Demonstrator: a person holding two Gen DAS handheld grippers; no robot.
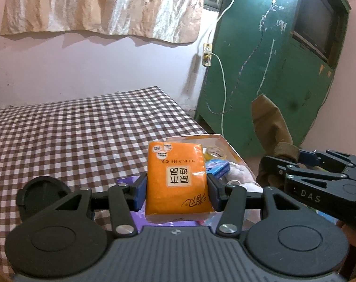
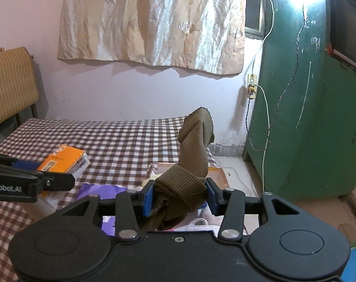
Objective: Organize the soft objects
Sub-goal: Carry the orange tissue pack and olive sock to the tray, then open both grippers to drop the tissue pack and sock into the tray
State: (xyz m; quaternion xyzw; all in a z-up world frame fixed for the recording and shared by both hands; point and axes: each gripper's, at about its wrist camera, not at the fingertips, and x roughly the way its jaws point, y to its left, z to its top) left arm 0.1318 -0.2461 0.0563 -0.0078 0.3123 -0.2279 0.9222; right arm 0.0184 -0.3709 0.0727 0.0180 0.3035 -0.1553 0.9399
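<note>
Orange tissue pack (image 1: 178, 178) pinched upright between the blue pads (image 1: 140, 193) of the left gripper (image 1: 176, 193), jaws pressed onto its two sides, printed face toward the camera and upside down. Held above a purple sheet (image 1: 168, 223) and just in front of an open cardboard box (image 1: 227, 143) on the checked bed cover (image 1: 72, 136). Inside that box: a roll of tape (image 1: 215, 154), a small blue carton (image 1: 219, 168), a pale plush toy (image 1: 239, 175).

Brown sock (image 2: 192, 155) clamped at its ribbed cuff by the right gripper (image 2: 180, 198), jaws closed on the cloth, toe end standing up and leaning slightly right, loose folds hanging below the pads. Same sock seen from the left wrist at far right, beside the box.

Behind the bed: pinkish wall (image 1: 84, 65), crumpled foil-like sheet (image 1: 102, 4) hung high, green cabinet (image 1: 283, 82) at right, white cable (image 1: 222, 89) running from a wall socket (image 1: 207, 54). Padded chair back (image 2: 11, 82) at far left in the right wrist view.
</note>
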